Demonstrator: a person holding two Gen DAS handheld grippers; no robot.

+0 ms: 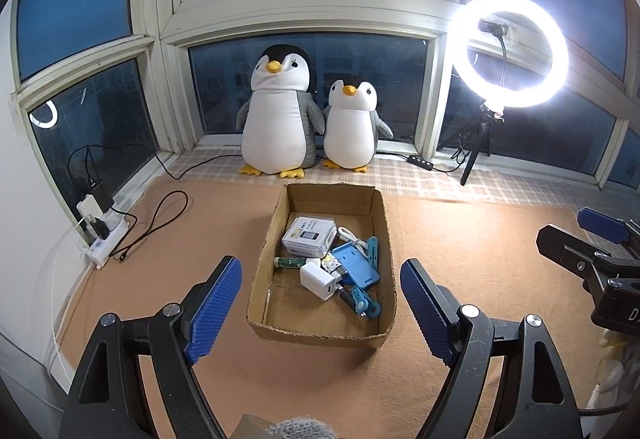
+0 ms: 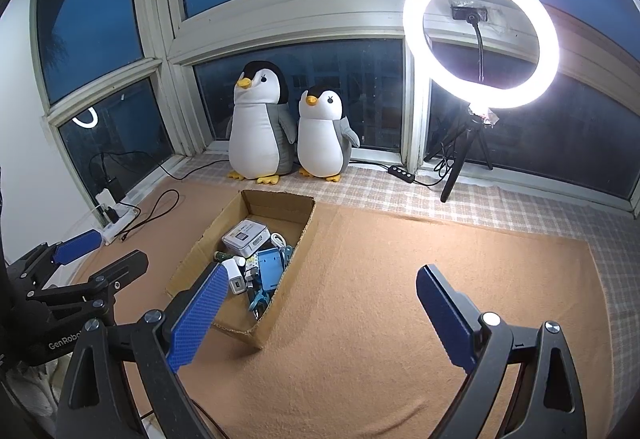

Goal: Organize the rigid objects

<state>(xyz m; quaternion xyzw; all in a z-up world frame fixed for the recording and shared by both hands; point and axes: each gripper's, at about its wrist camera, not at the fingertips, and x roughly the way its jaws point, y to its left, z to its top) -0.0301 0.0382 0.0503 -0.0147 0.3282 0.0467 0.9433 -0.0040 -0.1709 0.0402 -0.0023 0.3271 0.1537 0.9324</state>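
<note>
An open cardboard box (image 1: 264, 259) sits on the tan mat and shows in the right wrist view (image 2: 192, 255) too. Inside it lie a white clear-lidded case (image 1: 308, 237), a white charger cube (image 1: 318, 279), a blue flat case (image 1: 356, 265), a green tube (image 1: 290, 263), a white cable and blue clips. My left gripper (image 1: 322, 287) is open and empty, held above the box's near end. My right gripper (image 2: 320, 295) is open and empty, over the mat just right of the box. Each gripper shows at the edge of the other's view.
Two plush penguins (image 1: 276, 115) stand on the window ledge behind the box. A lit ring light (image 1: 516, 51) on a tripod stands at the right. A power strip (image 1: 106, 235) with plugs and black cables lies at the left by the window.
</note>
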